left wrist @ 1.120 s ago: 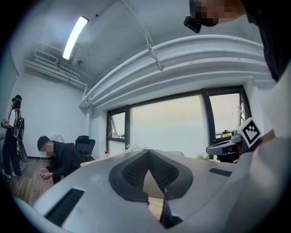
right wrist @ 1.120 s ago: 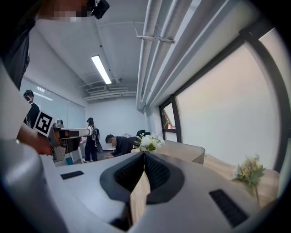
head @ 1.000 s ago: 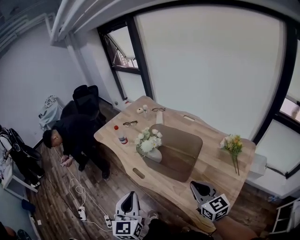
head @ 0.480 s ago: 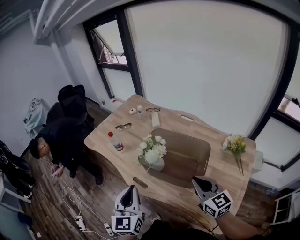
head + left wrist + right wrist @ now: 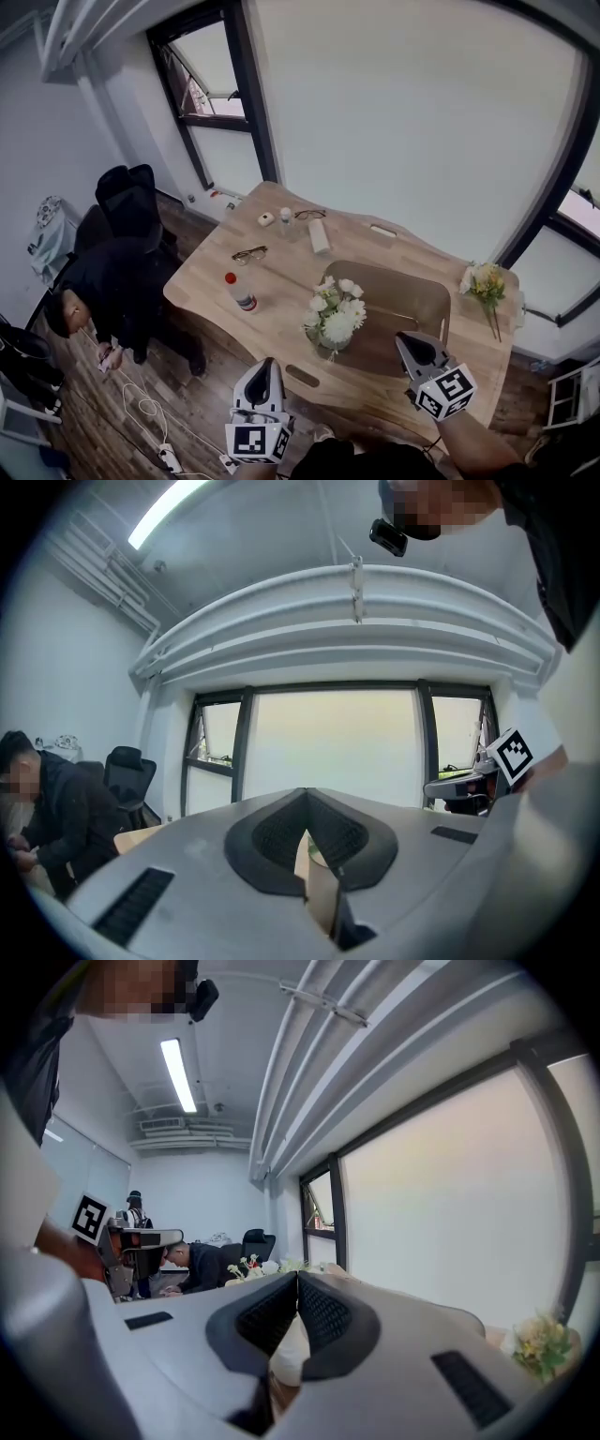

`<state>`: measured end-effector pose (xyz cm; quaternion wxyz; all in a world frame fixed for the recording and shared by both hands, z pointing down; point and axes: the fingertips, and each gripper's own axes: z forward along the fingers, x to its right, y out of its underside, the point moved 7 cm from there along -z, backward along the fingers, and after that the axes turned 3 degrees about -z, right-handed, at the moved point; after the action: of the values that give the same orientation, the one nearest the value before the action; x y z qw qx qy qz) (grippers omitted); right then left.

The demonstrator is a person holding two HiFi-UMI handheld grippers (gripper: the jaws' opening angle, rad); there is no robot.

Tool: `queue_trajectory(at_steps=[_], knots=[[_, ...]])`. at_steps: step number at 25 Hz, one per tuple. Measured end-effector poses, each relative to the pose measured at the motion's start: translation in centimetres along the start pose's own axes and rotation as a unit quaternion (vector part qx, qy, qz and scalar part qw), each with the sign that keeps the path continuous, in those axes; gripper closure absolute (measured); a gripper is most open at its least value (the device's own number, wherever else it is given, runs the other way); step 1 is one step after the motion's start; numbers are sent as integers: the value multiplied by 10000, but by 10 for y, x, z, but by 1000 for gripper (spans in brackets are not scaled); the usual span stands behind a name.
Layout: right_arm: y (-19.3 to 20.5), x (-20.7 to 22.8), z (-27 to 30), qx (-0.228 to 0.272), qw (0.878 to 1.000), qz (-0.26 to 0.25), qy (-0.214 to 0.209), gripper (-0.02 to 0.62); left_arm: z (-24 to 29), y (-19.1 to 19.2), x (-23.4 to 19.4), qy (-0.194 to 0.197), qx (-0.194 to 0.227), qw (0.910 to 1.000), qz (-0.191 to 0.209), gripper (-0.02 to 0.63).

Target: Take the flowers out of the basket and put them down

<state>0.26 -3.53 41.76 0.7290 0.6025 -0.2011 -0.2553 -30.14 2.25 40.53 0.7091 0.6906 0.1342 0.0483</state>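
Note:
A bunch of white flowers [image 5: 336, 309] stands in a pale basket [image 5: 328, 341] at the near left corner of a brown mat [image 5: 398, 298] on the wooden table [image 5: 272, 309]. A second bunch, yellow and white [image 5: 486, 281], lies flat at the table's far right corner. My left gripper [image 5: 265, 364] is below the table's front edge, shut and holding nothing. My right gripper [image 5: 410, 339] hovers over the near right of the mat, also shut and holding nothing. In the right gripper view the white flowers [image 5: 248, 1265] show left of the jaws and the lying bunch [image 5: 539, 1340] at the far right.
A red-capped bottle [image 5: 240, 292], two pairs of glasses [image 5: 248, 252], a white oblong thing [image 5: 319, 236] and small items [image 5: 267, 219] lie on the table's left half. A person in black [image 5: 103, 291] crouches left of the table by an office chair [image 5: 127, 202]. Cables [image 5: 150, 422] trail on the floor.
The head view has swung, so the table and the flowers in the basket now sit further right and lower in the picture. Both grippers stay shut near the front edge.

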Motion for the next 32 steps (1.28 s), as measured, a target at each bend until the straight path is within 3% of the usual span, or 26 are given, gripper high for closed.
queue_trajectory(at_steps=[6, 17, 32], knots=[[-22, -8, 20, 110, 9998, -150, 104, 572, 22, -3, -24, 256, -54, 9997, 9, 604], [-41, 9, 44, 192, 9989, -421, 26, 572, 58, -4, -20, 601, -1, 9982, 20, 604], [-12, 47, 92, -46, 9983, -400, -412, 572, 90, 9, -24, 170, -59, 9998, -5, 604]])
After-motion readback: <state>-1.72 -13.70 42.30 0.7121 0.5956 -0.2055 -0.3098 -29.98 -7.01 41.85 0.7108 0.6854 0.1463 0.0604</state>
